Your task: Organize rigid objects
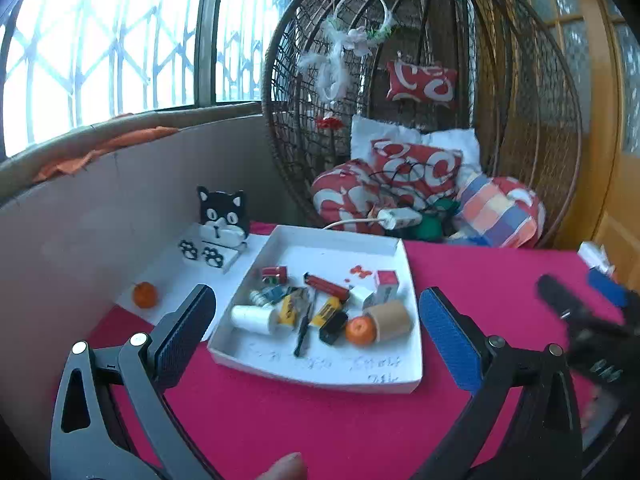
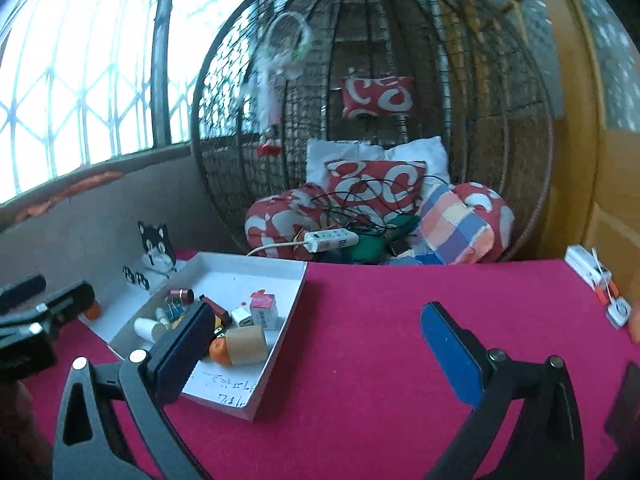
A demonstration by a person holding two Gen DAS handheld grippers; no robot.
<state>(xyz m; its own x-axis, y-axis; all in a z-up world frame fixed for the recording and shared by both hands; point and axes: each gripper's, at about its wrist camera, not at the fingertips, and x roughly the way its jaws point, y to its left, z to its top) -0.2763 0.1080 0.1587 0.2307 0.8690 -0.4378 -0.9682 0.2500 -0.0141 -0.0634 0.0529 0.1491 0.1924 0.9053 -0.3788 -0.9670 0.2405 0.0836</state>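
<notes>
Your left tongs [image 1: 316,328] and right tongs [image 2: 316,344] both hang spread apart, gripping nothing. The white tray [image 1: 320,376] sits on the red surface [image 1: 480,280] — at twelve o'clock from your left tongs, ten o'clock from your right — holding an orange [image 1: 360,330], a cardboard tube [image 1: 394,320] and small clutter.

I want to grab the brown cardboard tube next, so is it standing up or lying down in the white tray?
Lying down. The cardboard tube rests on its side in the white tray, near the front, right beside an orange.
</notes>
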